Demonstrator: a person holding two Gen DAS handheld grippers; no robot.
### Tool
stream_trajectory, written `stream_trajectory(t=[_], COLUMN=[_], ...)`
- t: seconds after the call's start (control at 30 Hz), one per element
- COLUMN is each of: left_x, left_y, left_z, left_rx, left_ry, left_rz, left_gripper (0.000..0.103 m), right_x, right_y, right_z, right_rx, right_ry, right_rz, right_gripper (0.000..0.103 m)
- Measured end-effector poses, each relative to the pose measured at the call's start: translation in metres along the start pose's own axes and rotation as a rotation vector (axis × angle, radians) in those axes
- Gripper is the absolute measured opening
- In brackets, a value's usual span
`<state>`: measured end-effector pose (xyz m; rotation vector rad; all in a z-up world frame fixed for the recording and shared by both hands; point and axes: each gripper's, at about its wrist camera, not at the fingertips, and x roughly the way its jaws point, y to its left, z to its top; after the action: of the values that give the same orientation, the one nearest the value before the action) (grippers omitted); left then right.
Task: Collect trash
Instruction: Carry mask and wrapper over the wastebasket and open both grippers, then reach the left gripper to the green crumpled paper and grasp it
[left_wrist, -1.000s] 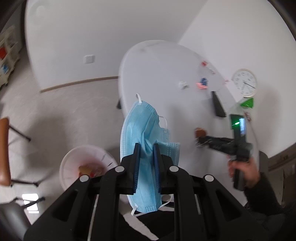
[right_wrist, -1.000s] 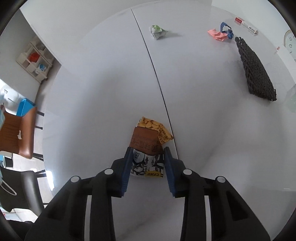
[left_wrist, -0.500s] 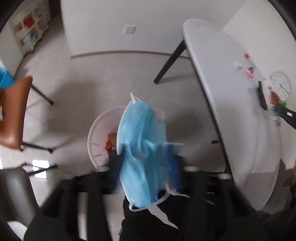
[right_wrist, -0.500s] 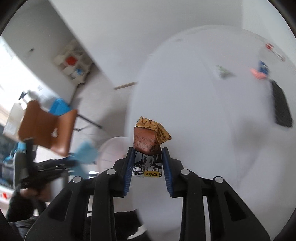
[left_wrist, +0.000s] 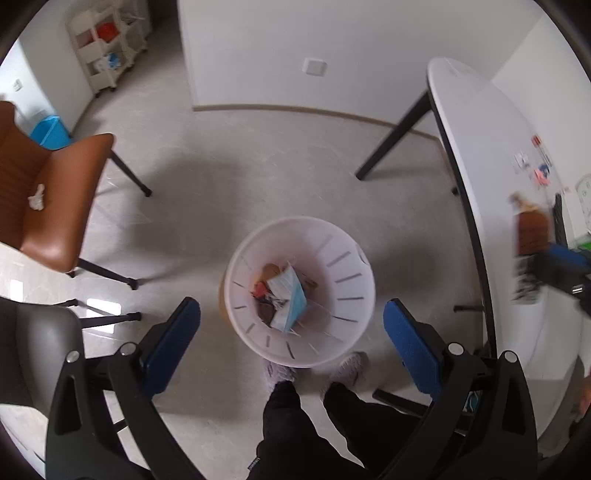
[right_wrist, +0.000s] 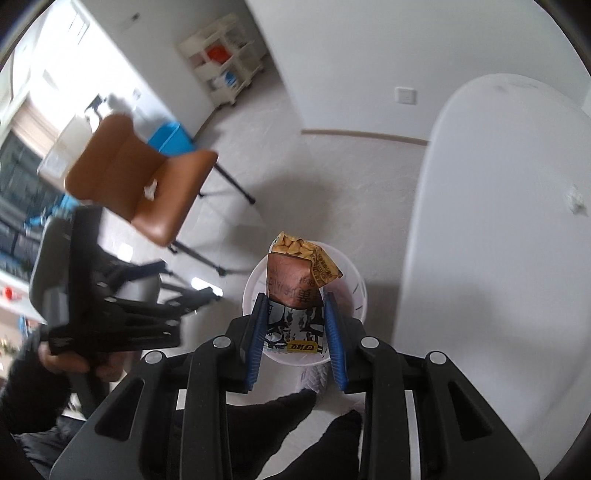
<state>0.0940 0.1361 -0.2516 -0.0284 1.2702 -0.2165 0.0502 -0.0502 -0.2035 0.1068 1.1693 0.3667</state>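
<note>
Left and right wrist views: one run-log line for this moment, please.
left hand-held gripper: open, empty | mask: in bin | right hand-held gripper: holding snack packet above bin

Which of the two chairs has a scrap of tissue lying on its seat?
The brown chair, farther from the white bin; a crumpled white tissue lies on its seat. The grey chair beside the left gripper shows none.

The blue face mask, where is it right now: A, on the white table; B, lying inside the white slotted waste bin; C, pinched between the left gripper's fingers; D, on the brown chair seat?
B: the blue face mask lies among the rubbish inside the white slotted waste bin, while the left gripper stands wide open above it, its jaws having just opened, with nothing between the fingers.
</note>
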Motion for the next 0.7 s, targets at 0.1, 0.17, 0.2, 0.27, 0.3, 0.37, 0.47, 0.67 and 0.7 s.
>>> stream_trajectory(t=[0.1,0.17,0.2,0.27,0.3,0.37,0.47,0.67,0.7], left_x=[-0.011,-0.015,-0.016,-0.019,-0.022,-0.027,-0.032,-0.040,-0.041], left_y=[0.014,0.021,0.024,0.028,0.029,0.028,0.021,-0.003,-0.008], left_z=[-0.003,-0.004,-0.005,-0.005,-0.006,-0.006,-0.004,0.007,0.010], left_rx=[-0.026,-0.032,-0.037,-0.050,-0.058,-0.066,-0.059,0.003,0.018], left_ry=[-0.021,-0.027,-0.029,-0.031,-0.036,-0.046,-0.060,-0.086,-0.090], left_rz=[0.044,0.069,0.076,0.084,0.090,0.091,0.082,0.064,0.063], left_gripper=[0.095,0.095,0.095,0.095,0.095,0.095,0.095,0.095,0.095], right_x=[0.023,0.034,0.035,0.031,0.028,0.015,-0.014,-0.047,-0.052], right_y=[0.011,0.018,0.022,0.027,0.028,0.026,0.011,-0.017,-0.022], right_z=[0.005,0.010,0.009,0.010,0.012,0.013,0.015,0.008,0.005], right_rx=[-0.048,-0.083,-0.093,-0.109,-0.114,-0.108,-0.051,0.051,0.066], right_ry=[0.054,0.079,0.082,0.065,0.053,0.024,-0.042,-0.108,-0.116], right_rz=[0.012,0.019,0.013,-0.014,-0.020,-0.026,-0.063,-0.096,-0.103], right_gripper=[0.035,0.051,0.069,0.082,0.085,0.091,0.100,0.100,0.100])
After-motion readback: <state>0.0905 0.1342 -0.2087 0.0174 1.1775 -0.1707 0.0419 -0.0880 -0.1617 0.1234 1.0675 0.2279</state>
